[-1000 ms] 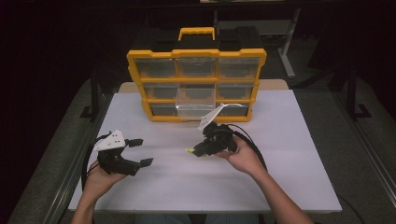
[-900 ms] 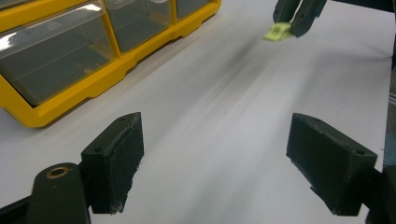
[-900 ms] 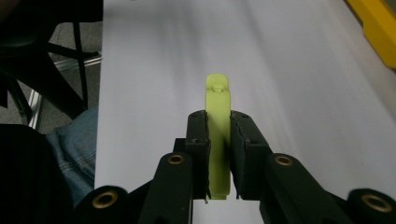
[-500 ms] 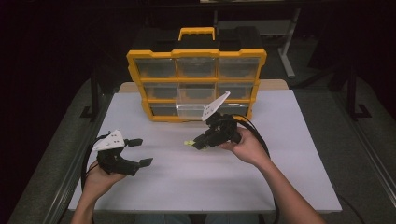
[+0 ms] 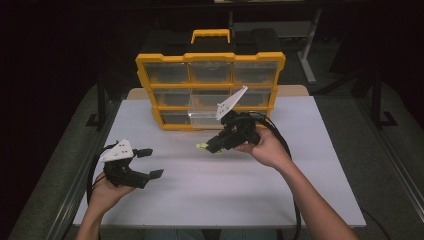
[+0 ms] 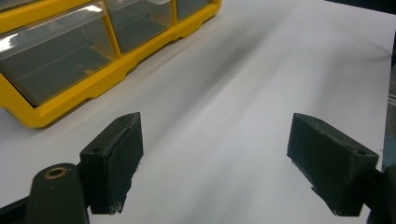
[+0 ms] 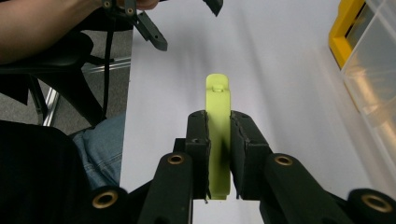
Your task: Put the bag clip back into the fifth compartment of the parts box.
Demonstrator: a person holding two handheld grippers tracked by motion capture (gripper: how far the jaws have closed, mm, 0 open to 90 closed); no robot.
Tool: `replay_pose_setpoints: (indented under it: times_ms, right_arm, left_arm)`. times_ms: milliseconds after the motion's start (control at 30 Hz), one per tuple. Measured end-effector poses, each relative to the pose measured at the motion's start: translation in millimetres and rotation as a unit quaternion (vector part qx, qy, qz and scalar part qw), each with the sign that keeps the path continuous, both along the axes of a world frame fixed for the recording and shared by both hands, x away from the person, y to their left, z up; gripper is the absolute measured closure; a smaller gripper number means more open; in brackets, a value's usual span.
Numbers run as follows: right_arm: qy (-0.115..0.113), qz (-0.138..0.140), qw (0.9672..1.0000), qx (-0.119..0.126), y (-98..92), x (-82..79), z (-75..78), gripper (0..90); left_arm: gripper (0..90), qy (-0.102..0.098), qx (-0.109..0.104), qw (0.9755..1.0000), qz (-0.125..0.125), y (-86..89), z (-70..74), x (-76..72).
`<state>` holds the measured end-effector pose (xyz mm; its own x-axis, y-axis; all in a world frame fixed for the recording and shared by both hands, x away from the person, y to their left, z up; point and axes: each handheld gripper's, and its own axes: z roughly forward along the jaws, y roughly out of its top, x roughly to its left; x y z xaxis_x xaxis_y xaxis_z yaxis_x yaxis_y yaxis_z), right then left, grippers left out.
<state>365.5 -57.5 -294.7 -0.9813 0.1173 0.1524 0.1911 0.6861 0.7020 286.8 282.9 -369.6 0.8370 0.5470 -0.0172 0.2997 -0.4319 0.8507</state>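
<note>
Over the middle of the white table (image 5: 280, 200), the right gripper (image 5: 209, 146) holds a lime-green clip (image 7: 218, 135), jaws clamped on its flat sides so that one rounded end juts out ahead of the pads. Gripper and clip hang clear of the tabletop, just in front of the yellow organizer (image 5: 210, 60) standing at the far edge, where one clear drawer (image 5: 202, 116) of the bottom row is pulled out. Near the left edge, the left gripper (image 5: 147, 162) rests low in the person's hand, its jaws wide apart with nothing between them.
</note>
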Motion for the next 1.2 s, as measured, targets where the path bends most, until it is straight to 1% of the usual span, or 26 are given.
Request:
replay_pose_setpoints:
  times_ms: [33, 67, 333, 367, 400, 467, 500, 800, 933, 1000, 1200]
  right_arm:
    - [0.000, 0.000, 1.0000, 0.000, 0.0, 0.0, 0.0, 77.0]
    - [-0.003, 0.000, 1.0000, 0.002, 0.3, 0.6, 4.5, 77.0]
    - [-0.008, 0.006, 0.9999, 0.007, 0.6, 4.5, 21.0, 77.1]
    - [-0.008, 0.006, 0.9999, 0.007, 0.6, 4.5, 21.0, 77.1]
    - [-0.001, 0.000, 1.0000, 0.005, 0.2, 4.4, 26.3, 77.1]
    - [-0.012, 0.006, 0.9999, 0.009, 0.9, 6.6, 29.5, 77.0]
    - [-0.015, 0.007, 0.9999, 0.006, 0.9, 7.2, 32.0, 77.1]
    - [-0.023, 0.005, 0.9997, 0.005, 1.1, 14.2, 51.1, 77.0]
    - [-0.026, 0.004, 0.9996, 0.000, 1.4, 17.6, 56.9, 77.0]
    - [-0.026, 0.004, 0.9996, -0.001, 1.5, 19.3, 60.4, 77.0]
    - [-0.031, 0.003, 0.9995, -0.002, 3.6, 24.4, 69.9, 77.1]
  left_arm:
    - [18.5, 0.000, 0.000, 1.0000, 0.000, 0.0, 0.0, 0.0]
    - [18.5, 0.000, 0.000, 1.0000, 0.000, 0.0, 0.1, 0.0]
    - [18.5, -0.002, 0.000, 1.0000, -0.001, 0.5, 1.0, -0.4]
    - [18.5, -0.002, 0.000, 1.0000, -0.001, 0.5, 1.0, -0.4]
    - [18.5, -0.001, -0.001, 1.0000, -0.001, 0.4, 1.0, -0.5]
    - [18.5, -0.001, 0.000, 1.0000, -0.001, 0.3, 1.0, -0.6]
    - [18.5, -0.001, 0.001, 1.0000, -0.002, 0.3, 1.1, -0.5]
    - [18.5, -0.001, -0.001, 1.0000, 0.000, 0.7, 1.7, -1.1]
    - [18.5, 0.001, -0.011, 0.9999, 0.003, -0.8, 1.2, -1.6]
    - [18.5, 0.002, -0.005, 1.0000, 0.002, -0.6, 1.5, -1.4]
    - [18.4, 0.000, -0.007, 1.0000, 0.002, -0.5, 1.2, -1.2]
